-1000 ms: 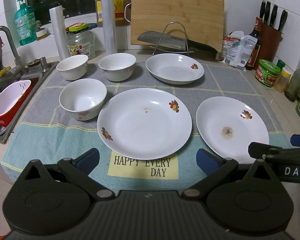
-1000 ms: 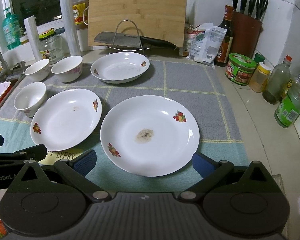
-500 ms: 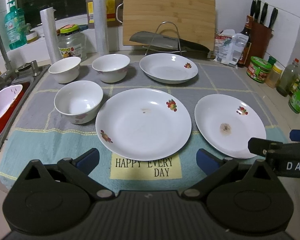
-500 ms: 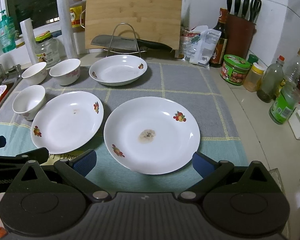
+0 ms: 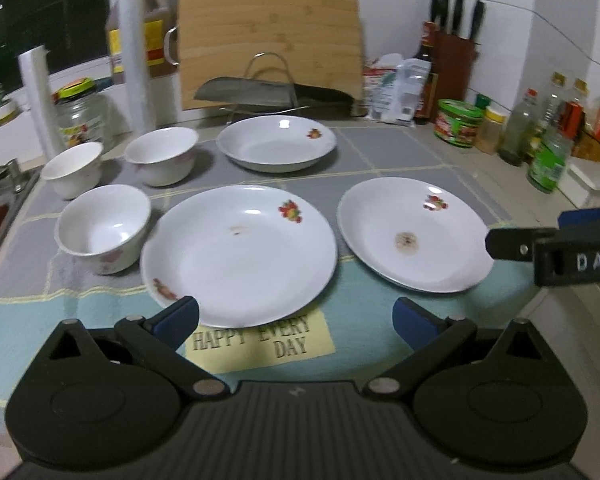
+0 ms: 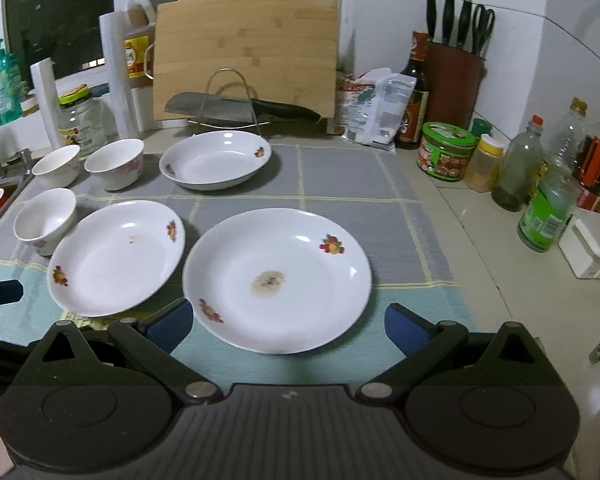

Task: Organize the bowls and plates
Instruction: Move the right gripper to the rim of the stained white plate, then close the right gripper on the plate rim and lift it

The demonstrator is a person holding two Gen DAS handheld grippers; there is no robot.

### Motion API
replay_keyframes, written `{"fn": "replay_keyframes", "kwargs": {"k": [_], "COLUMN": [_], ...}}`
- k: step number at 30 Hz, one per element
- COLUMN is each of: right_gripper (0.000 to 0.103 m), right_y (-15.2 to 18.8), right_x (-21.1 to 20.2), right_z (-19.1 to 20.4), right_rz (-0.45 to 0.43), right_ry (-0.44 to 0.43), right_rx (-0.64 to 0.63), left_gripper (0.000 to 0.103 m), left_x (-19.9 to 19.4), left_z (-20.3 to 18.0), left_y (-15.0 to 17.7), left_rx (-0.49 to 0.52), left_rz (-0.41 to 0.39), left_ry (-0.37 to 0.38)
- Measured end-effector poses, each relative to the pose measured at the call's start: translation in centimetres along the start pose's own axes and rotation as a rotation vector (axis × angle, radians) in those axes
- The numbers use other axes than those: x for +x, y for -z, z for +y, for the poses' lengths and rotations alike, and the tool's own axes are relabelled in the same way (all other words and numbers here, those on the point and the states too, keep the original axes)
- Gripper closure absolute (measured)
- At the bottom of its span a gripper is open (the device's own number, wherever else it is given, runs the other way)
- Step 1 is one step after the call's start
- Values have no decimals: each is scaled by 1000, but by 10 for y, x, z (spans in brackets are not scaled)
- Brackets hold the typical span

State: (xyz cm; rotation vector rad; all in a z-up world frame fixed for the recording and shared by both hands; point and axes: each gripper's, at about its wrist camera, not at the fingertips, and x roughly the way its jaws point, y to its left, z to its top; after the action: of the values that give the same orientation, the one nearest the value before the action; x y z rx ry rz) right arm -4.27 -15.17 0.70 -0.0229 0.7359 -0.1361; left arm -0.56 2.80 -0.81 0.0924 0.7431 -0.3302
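Both grippers have advanced toward the mat over the last second, and the plates now sit closer to the fingertips in each wrist view than they did a second ago; nothing on the mat has shifted. Left gripper (image 5: 296, 318): fingers spread wide, empty, the near rim of the middle plate (image 5: 240, 254) lying just ahead of and between the blue pads. Right gripper (image 6: 288, 326): likewise spread and empty, lined up on the near edge of the right plate (image 6: 278, 278), which carries a brown stain at its centre. In the left view the right plate (image 5: 413, 234) appears with the right gripper's finger overlapping its right rim; whether that is contact cannot be told. Layout: deep plate (image 6: 216, 160) at the back near the knife rack (image 6: 230, 98); three bowls on the left, front bowl (image 5: 104, 226) just beside the middle plate, back-left bowl (image 5: 74, 168) and back-right bowl (image 5: 162, 154) behind it, all apart, none nested. All rest on the cloth mat (image 6: 339, 176). Judgement: approach phase only, no piece gripped or stacked yet, task at its start. Likely next step is a rim pinch on one or both plates; thin glazed rims lying flat on cloth may slip, so a low entry angle seems needed.
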Motion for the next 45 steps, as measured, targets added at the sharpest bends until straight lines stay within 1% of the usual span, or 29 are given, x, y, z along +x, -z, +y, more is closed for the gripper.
{"fn": "replay_keyframes", "kwargs": {"k": [3,8,15,20,24,29,35,39,42,45], "right_gripper": [0,0,0,0,0,0,0,0,0,0], "right_y": [1,0,-7,-16,-19,-22,-27,-33,-39,-43], "right_x": [6,24,58,86,109,135,159,172,179,184], "right_z": [-11,-28,-59,-82,-93,-95,-86,-83,-79,-75], "right_rz": [2,16,56,90,122,164,207,235,241,250], "right_ry": [-10,-20,-73,-119,-156,-210,-295,-354,-368,-377], "right_rx": [2,-15,-33,-54,-79,-128,-206,-234,-267,-296], "left_gripper": [1,1,1,1,1,1,0,0,0,0], "left_x": [6,19,46,71,88,104,112,113,113,114], "left_z": [-6,-21,-49,-68,-79,-89,-97,-99,-98,-98], "left_y": [3,8,11,11,12,12,7,8,8,6], "left_rx": [21,43,43,26,22,29,34,51,58,58], "left_rz": [-8,3,35,75,90,111,83,66,57,66], "left_ry": [24,56,79,57,30,7,-11,4,12,12]}}
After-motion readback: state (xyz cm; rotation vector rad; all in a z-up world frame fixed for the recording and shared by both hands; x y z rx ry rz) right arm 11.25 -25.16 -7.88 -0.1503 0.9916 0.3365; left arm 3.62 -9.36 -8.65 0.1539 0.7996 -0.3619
